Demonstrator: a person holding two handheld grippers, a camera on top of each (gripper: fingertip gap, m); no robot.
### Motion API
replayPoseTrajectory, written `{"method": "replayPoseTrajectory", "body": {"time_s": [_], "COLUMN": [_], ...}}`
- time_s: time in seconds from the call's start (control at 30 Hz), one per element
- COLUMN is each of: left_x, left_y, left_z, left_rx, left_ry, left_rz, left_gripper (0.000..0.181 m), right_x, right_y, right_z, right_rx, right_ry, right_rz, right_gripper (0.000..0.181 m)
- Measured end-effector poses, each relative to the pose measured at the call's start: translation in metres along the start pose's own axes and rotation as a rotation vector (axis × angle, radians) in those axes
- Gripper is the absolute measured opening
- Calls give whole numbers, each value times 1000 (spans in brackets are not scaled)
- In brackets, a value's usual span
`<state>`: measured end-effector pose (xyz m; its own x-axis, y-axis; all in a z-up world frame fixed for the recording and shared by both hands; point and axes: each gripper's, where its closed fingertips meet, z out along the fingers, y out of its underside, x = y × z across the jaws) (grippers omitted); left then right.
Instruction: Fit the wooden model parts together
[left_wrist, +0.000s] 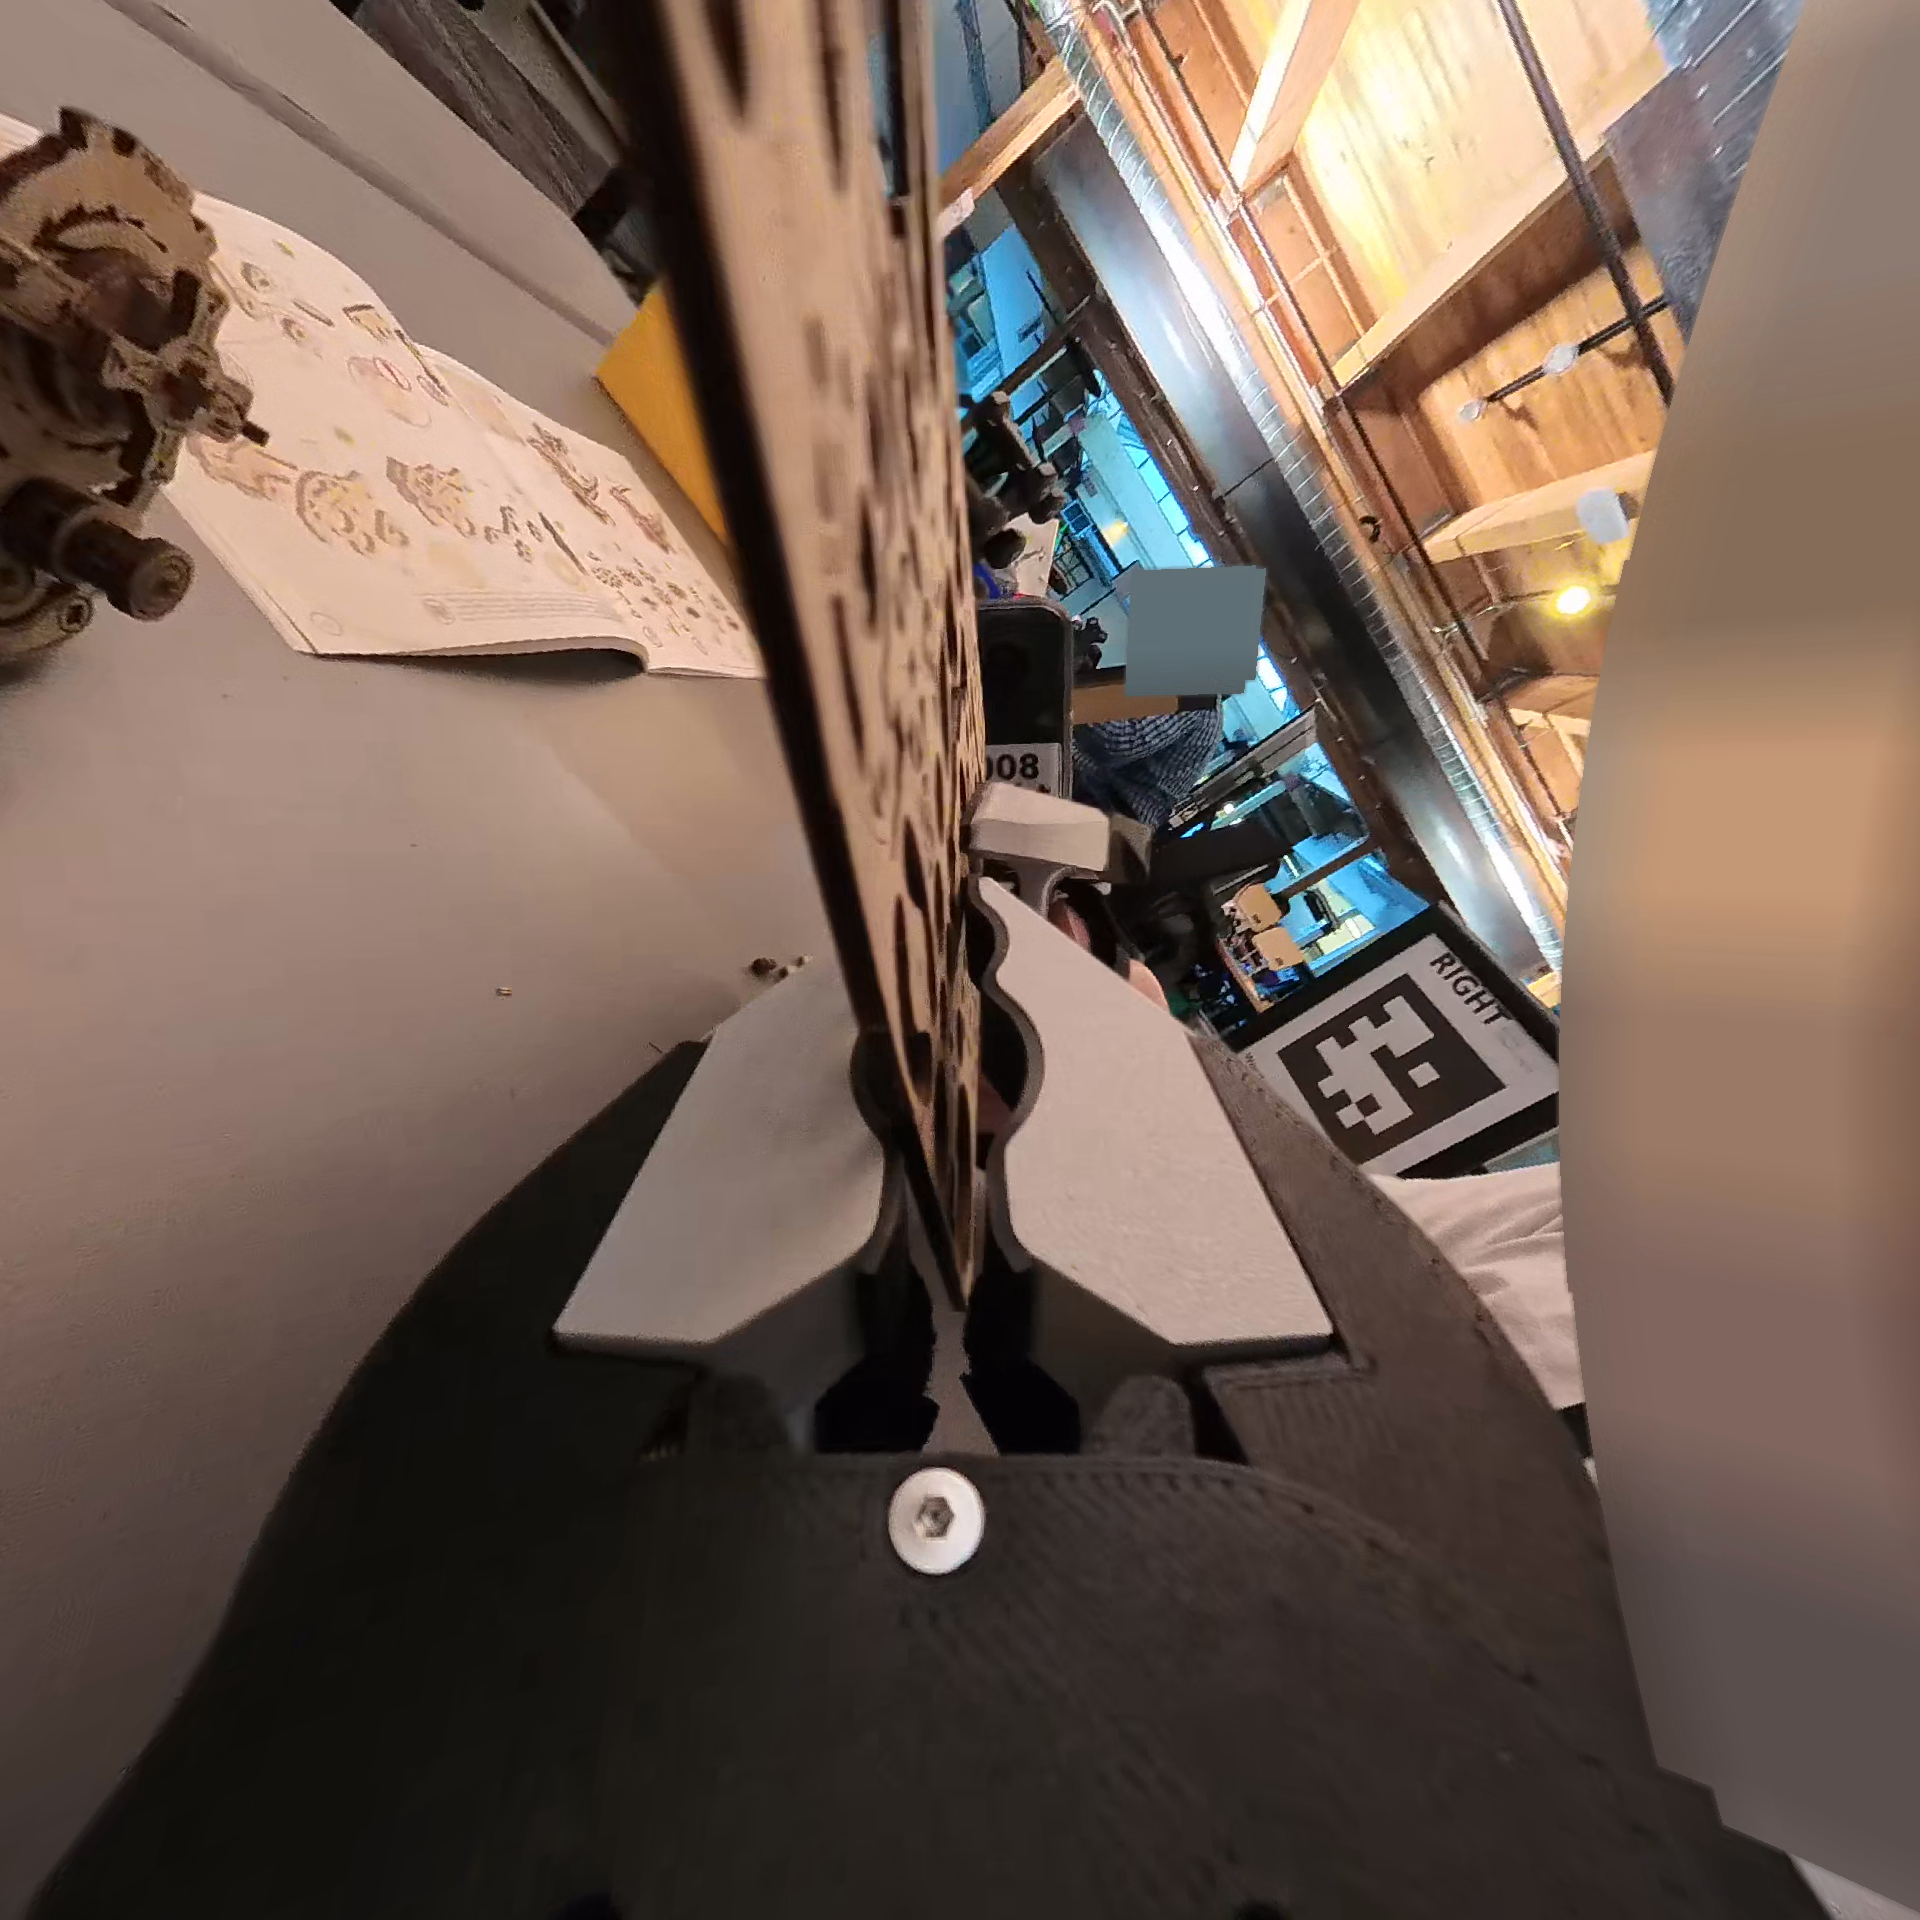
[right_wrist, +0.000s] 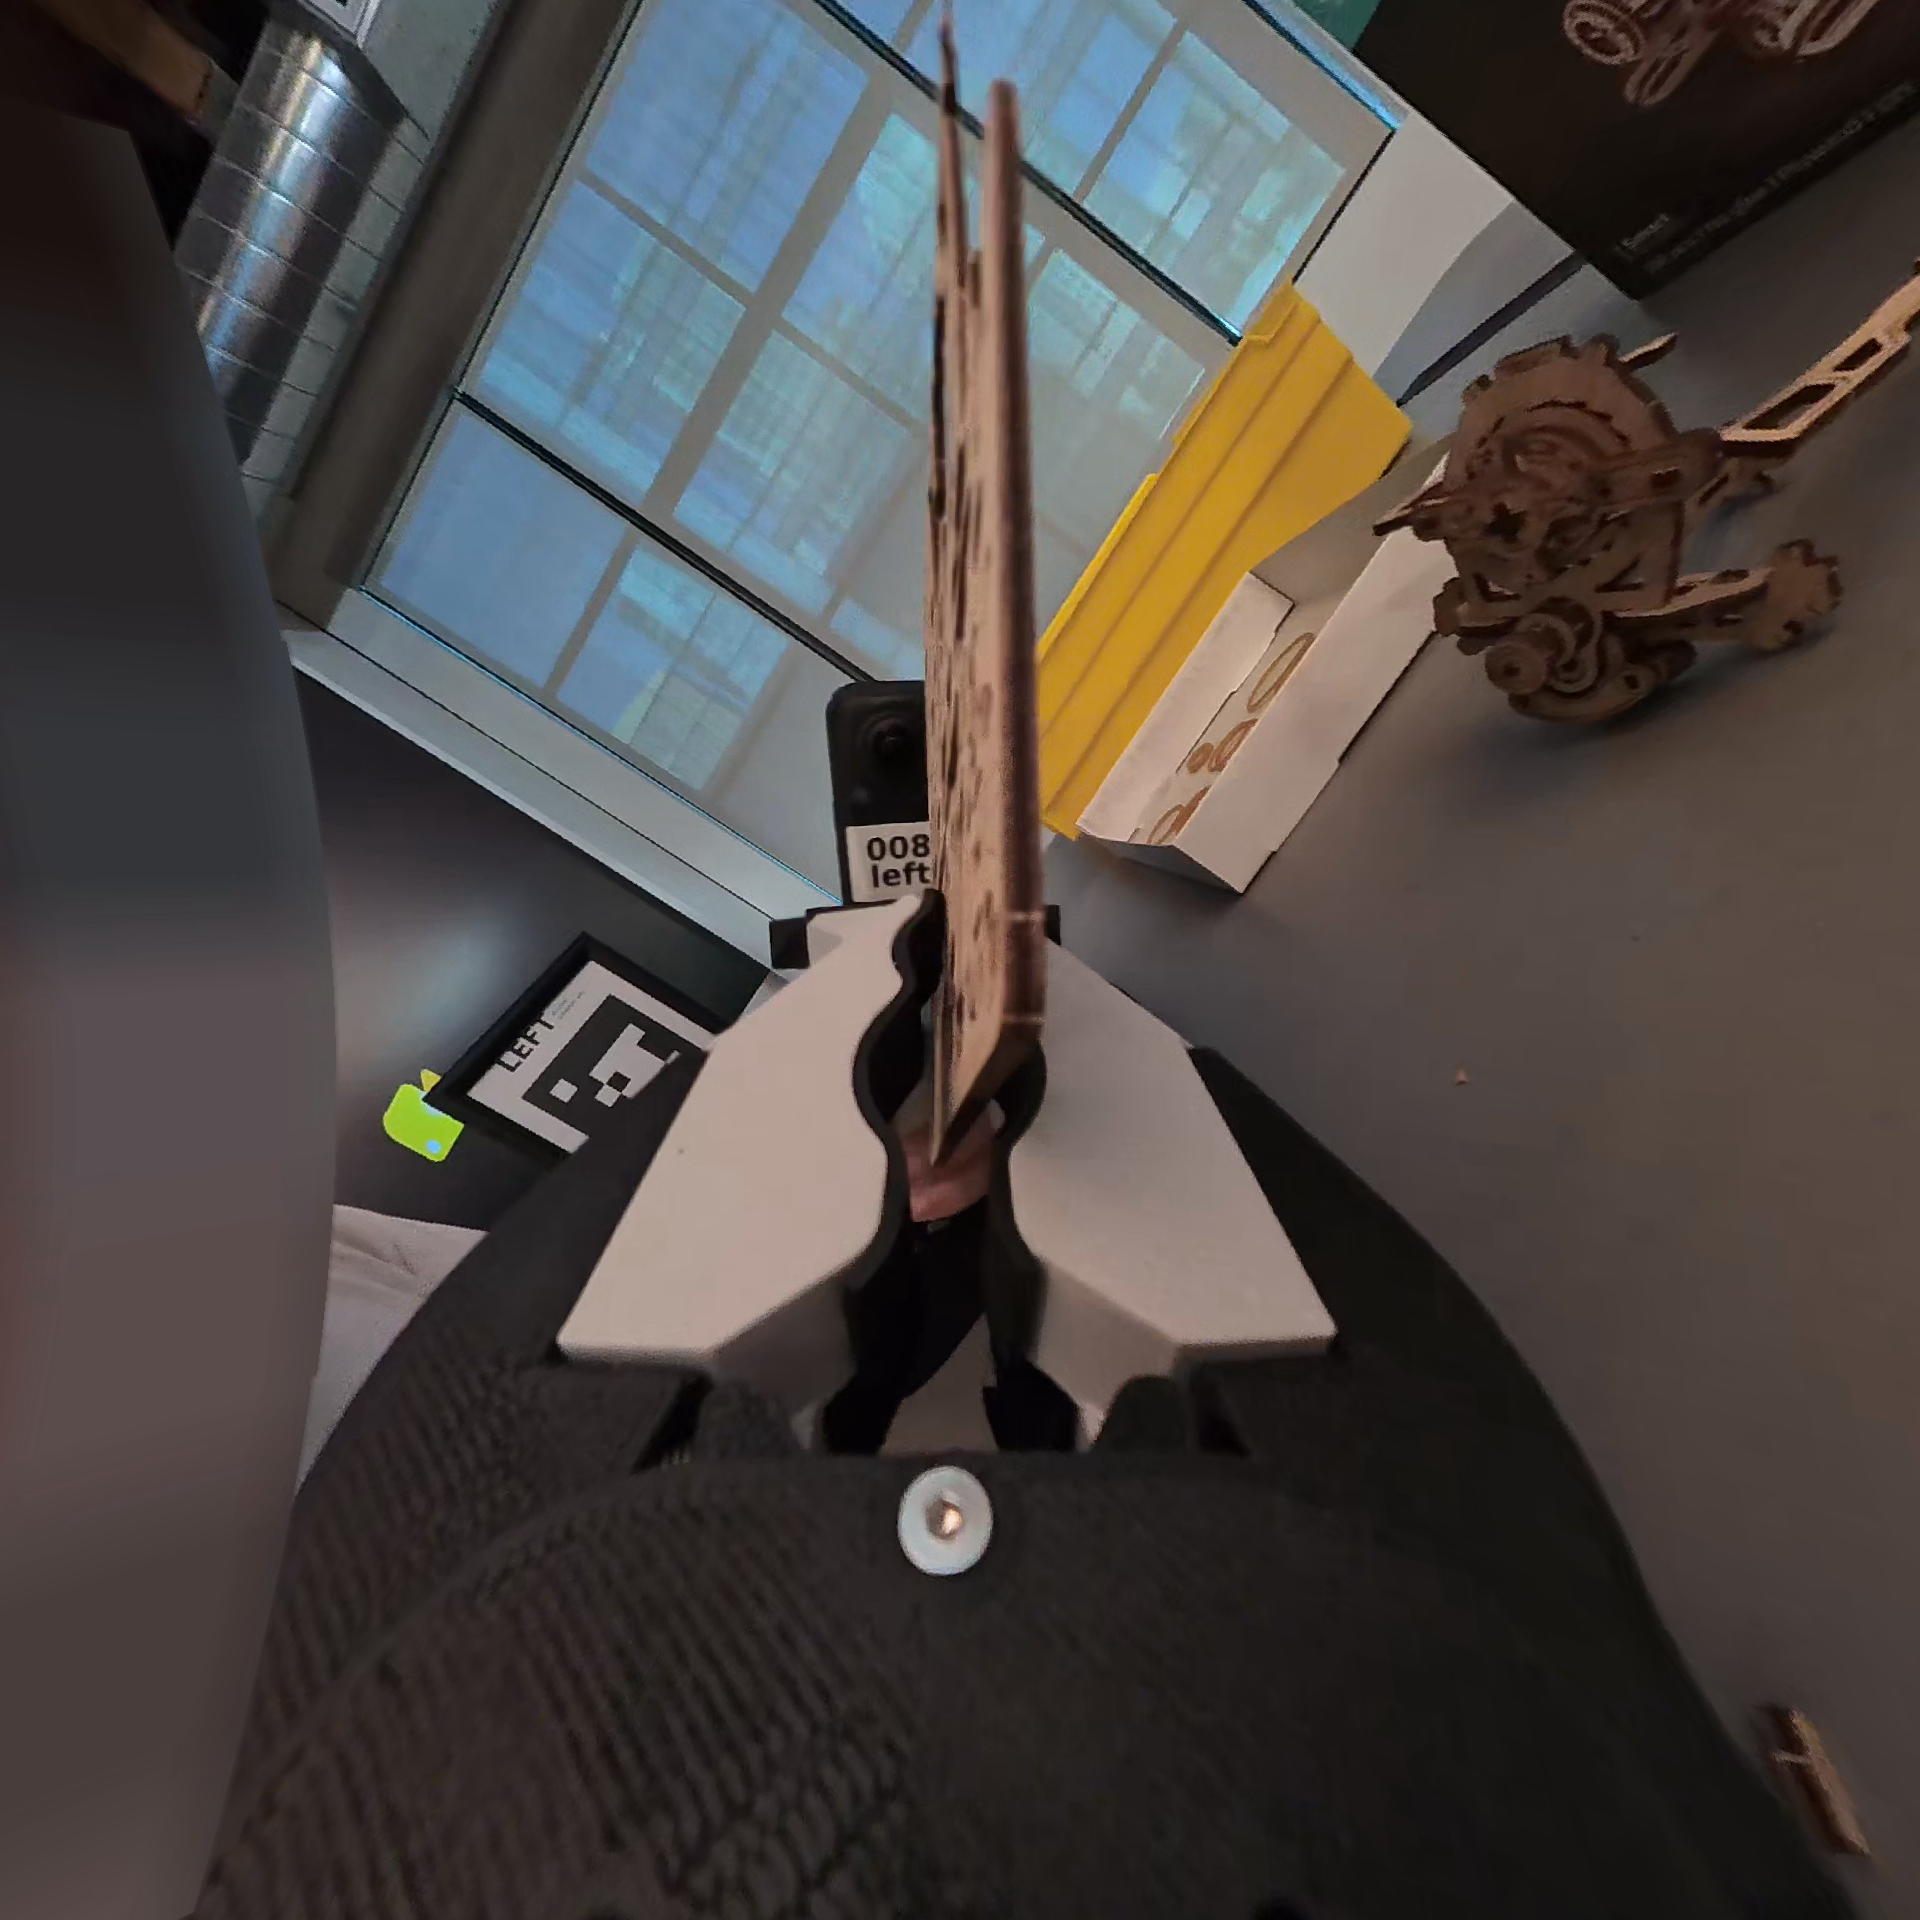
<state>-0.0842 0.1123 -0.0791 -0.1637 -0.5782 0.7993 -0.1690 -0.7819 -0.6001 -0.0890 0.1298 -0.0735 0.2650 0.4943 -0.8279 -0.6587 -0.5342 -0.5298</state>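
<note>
A laser-cut wooden parts sheet (left_wrist: 883, 520) stands edge-on, held in the air over the grey table (left_wrist: 364, 935). My left gripper (left_wrist: 925, 997) is shut on its lower edge. In the right wrist view the sheet (right_wrist: 987, 623) looks like two thin layers, and my right gripper (right_wrist: 982, 935) is shut on it from the opposite side. Each gripper shows in the other's view: the right one (left_wrist: 1039, 831) and the left one (right_wrist: 883, 769), both right next to the sheet. A partly built wooden model (left_wrist: 94, 395) stands on the table, also in the right wrist view (right_wrist: 1590, 561).
An open instruction booklet (left_wrist: 436, 488) lies beside the model. A yellow bin (right_wrist: 1216, 582) and a white box (right_wrist: 1247, 748) sit behind the sheet, with a black kit box (right_wrist: 1714, 125) farther back. A small loose wooden piece (right_wrist: 1808, 1777) lies near the table's front.
</note>
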Motion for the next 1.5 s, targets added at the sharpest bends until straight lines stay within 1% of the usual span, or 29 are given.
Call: {"method": "replayPoseTrajectory", "body": {"time_s": [0.1,0.2,0.27,0.4,0.47,0.5,0.57,0.6,0.63,0.77,0.83,0.93,1.0,1.07,1.17,1.3,1.37,1.4,1.43,1.5], "left_x": [-1,-5,-6,-7,-4,-1,0,-2,-3,-3,-1,-2,-5,-6,-4,-6,-6,-5,1,7], "left_y": [0,0,0,0,1,1,1,2,3,6,7,8,10,13,14,15,15,15,13,14], "left_z": [0,0,0,-1,0,0,0,0,0,0,0,1,1,2,1,0,0,-1,-1,-2], "left_rx": [-6,-4,-6,-7,-6,-1,-3,-10,-19,-29,-25,-26,-35,-45,-46,-45,-42,-39,-30,-35], "left_ry": [-11,-58,-79,-107,-84,-48,10,8,1,-65,-60,-68,-114,-134,-101,-140,-136,-128,-89,-37], "left_rz": [8,46,72,107,110,87,6,-20,-22,73,92,98,128,139,96,122,114,112,105,90], "left_gripper": [1,1,2,2,3,3,5,1,1,1,1,1,2,2,2,2,2,2,1,1], "right_x": [2,8,8,9,4,1,2,4,5,5,1,4,9,10,7,10,9,8,0,-3], "right_y": [0,2,1,3,2,1,2,3,4,6,6,6,8,10,12,14,14,14,12,16], "right_z": [0,1,1,1,0,0,0,0,0,-2,-3,-4,-5,-7,-7,-6,-6,-5,-5,-9], "right_rx": [6,-4,0,-5,-1,4,-3,-9,-17,-16,-6,12,21,23,19,0,-3,-3,1,-57], "right_ry": [1,61,67,31,2,-15,5,22,36,8,-17,11,54,57,51,88,93,88,53,71], "right_rz": [8,-37,-36,26,14,6,-29,-51,-65,-23,8,47,50,53,33,-31,-39,-48,-66,-75], "right_gripper": [0,10,5,3,1,0,0,1,1,1,0,1,4,4,4,5,5,5,5,15]}}
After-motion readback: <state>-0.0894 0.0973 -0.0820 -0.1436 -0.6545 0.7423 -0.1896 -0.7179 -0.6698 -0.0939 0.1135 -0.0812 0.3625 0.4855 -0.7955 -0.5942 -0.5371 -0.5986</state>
